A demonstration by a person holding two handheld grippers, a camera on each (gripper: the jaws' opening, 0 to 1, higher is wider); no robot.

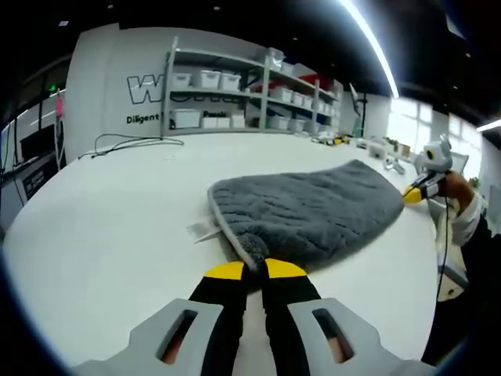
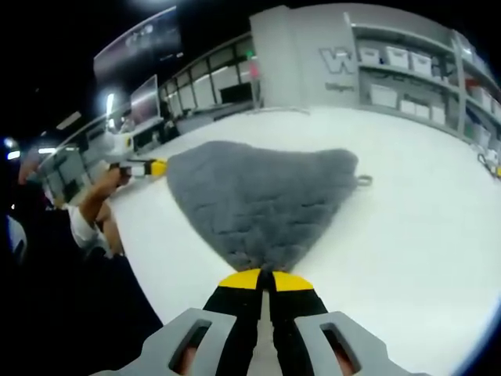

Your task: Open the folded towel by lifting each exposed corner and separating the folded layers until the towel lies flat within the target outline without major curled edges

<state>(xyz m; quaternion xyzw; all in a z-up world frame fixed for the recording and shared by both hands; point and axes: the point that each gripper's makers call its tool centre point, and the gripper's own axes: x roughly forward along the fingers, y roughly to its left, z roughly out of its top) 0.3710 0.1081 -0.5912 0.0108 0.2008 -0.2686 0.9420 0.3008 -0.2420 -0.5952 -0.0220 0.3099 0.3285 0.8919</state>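
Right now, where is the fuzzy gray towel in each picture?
Left gripper view: the gray towel lies mid-picture on the white table, its near corner pinched by the left gripper.
Right gripper view: the towel is mid-picture, its near corner pinched by the right gripper.
Shared landmark: the shelf of white bins.

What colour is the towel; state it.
Grey, quilted, with a pale edge trim; the towel shows best in the left gripper view.

Two yellow-tipped black grippers, left gripper (image 1: 255, 270) and right gripper (image 2: 264, 280), each clamp opposite corners of the grey quilted towel (image 1: 313, 207).
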